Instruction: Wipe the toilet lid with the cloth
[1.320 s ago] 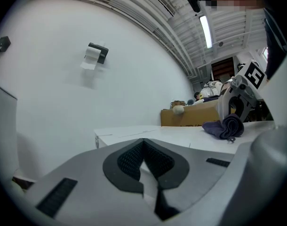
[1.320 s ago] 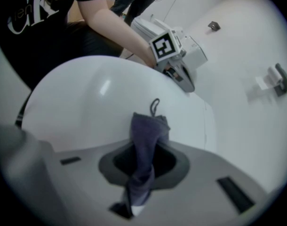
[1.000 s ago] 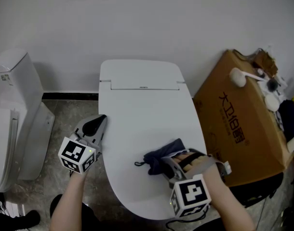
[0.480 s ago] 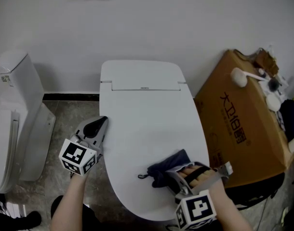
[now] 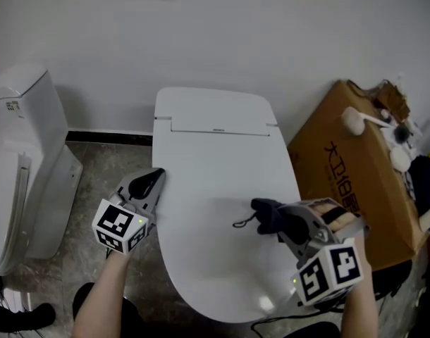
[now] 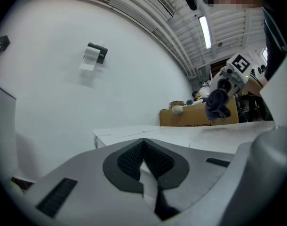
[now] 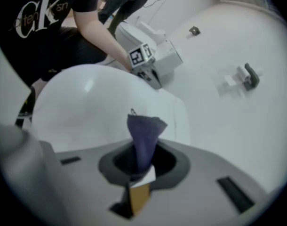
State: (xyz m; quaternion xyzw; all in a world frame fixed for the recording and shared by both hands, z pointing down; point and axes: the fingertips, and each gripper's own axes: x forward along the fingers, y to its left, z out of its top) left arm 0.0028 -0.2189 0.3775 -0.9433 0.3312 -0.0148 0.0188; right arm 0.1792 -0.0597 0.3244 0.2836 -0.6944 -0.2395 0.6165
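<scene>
A white toilet with its lid [image 5: 215,182] down fills the middle of the head view. My right gripper [image 5: 285,222] is shut on a dark blue cloth [image 5: 266,215] over the lid's right side; the cloth [image 7: 143,135] sticks out from between the jaws in the right gripper view, and whether it touches the lid I cannot tell. My left gripper [image 5: 153,180] is at the lid's left edge, shut with nothing in it. In the left gripper view the closed jaws [image 6: 144,166] point across the lid toward the cloth [image 6: 218,103].
A brown cardboard box [image 5: 352,182] with a brush [image 5: 359,118] and small items on top stands right of the toilet. A second white toilet [image 5: 21,160] stands at the left. The wall [image 5: 215,34] is close behind, the floor [image 5: 95,167] is marbled tile.
My right gripper has lifted and carried the cloth from the lid's front right toward the right side, farther back. The left gripper has stayed at the lid's left edge.
</scene>
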